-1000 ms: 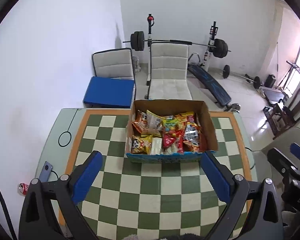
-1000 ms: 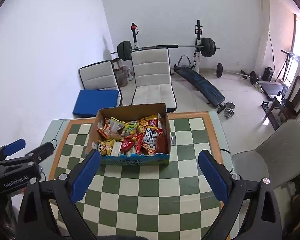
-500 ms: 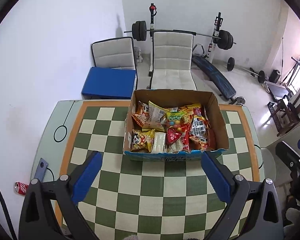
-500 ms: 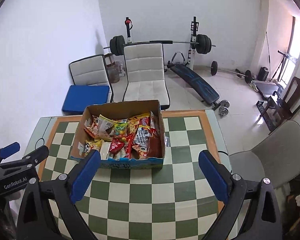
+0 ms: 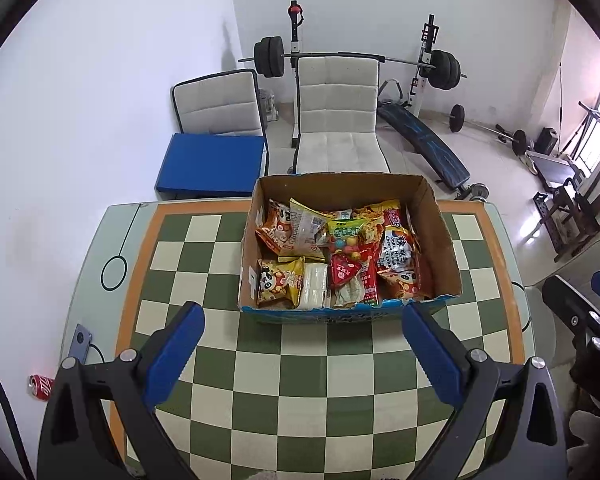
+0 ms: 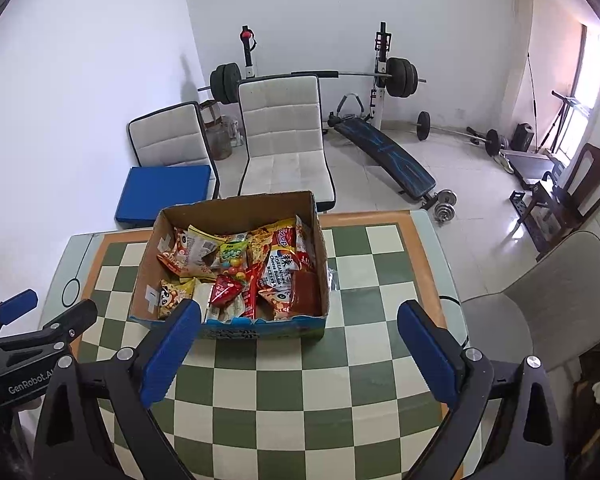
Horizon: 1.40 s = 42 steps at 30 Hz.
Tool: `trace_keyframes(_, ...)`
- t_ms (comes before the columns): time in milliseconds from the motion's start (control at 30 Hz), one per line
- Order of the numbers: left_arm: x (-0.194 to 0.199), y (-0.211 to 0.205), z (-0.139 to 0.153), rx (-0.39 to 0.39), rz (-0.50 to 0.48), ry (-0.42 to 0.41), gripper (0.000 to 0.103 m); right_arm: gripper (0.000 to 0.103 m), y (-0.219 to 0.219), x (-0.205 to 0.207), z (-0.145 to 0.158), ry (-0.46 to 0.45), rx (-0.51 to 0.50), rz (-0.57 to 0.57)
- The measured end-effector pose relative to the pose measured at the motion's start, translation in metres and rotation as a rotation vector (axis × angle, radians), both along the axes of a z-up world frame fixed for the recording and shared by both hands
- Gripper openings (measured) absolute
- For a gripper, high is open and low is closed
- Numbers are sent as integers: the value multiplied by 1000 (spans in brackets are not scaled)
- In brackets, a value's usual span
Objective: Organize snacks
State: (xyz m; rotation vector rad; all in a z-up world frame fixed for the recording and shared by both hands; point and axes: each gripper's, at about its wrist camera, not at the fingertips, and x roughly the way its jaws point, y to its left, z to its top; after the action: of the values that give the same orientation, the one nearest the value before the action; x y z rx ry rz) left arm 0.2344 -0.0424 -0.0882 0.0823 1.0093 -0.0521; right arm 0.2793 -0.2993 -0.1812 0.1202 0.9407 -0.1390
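Note:
An open cardboard box (image 5: 440, 236) stands on the checkered table (image 5: 300, 380), filled with several colourful snack packets (image 5: 340, 252). It also shows in the right wrist view (image 6: 318, 240), with its snack packets (image 6: 252, 276). My left gripper (image 5: 302, 344) is open and empty, held above the table just in front of the box. My right gripper (image 6: 298, 342) is open and empty, in front of the box and to its right. The left gripper shows at the left edge of the right wrist view (image 6: 24, 320).
Two white chairs (image 5: 338, 120) stand behind the table, one with a blue cushion (image 5: 212, 164). A weight bench and barbell rack (image 5: 420, 128) stand further back. A grey chair (image 6: 552, 300) is at the table's right. A phone (image 5: 80, 344) lies at the left edge.
Both grippers have moved forward and higher over the table, so the box sits lower and larger in both views. Both stay open and empty.

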Motion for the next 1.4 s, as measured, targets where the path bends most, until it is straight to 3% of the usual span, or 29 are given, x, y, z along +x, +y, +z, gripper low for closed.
trace_keyframes(400, 1, -4, -8, 0, -25, 31, 101, 101, 0, 1, -10, 18, 1, -10)
trace_keyframes(1400, 0, -3, -2, -3, -30, 10, 101, 101, 4, 1, -5, 8, -7, -11)
